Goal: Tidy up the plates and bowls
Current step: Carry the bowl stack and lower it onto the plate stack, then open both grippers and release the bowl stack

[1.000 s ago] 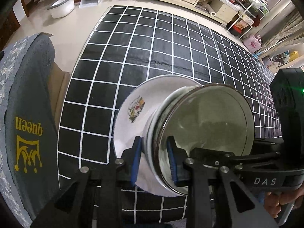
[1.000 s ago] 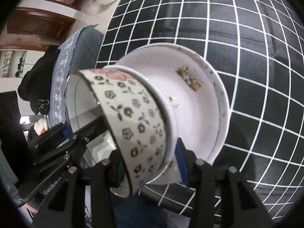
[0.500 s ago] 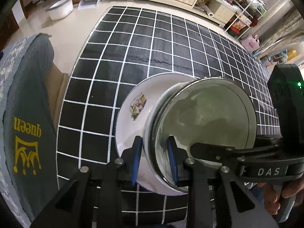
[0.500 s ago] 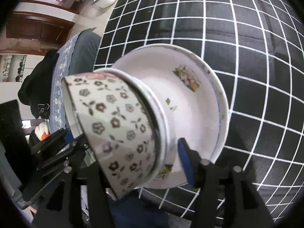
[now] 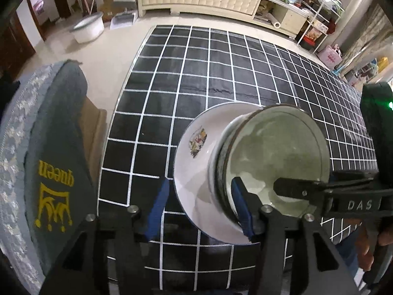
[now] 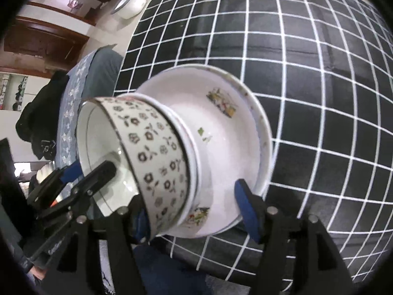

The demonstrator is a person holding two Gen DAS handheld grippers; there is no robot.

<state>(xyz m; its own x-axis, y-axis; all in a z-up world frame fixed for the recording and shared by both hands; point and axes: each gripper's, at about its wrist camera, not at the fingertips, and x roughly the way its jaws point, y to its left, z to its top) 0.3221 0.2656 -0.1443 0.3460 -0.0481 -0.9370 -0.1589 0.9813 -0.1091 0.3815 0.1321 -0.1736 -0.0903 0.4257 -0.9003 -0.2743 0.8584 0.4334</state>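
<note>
Floral bowl point(image 6: 152, 162) nested in white bowl point(image 6: 221, 147) near table's point(image 5: 221, 78) front edge. Left claw point(image 5: 200, 205) and right claw point(image 6: 194, 211) just opening, pads off rims (both released). Risk: withdrawing pad snags rim, topples stack over edge.

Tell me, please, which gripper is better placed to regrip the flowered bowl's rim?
Left, probably: the left gripper, jaws just opened, straddles the rim of the flowered bowl closely; the right gripper, also just opened, stands wider, one pad out by the plate.
</note>
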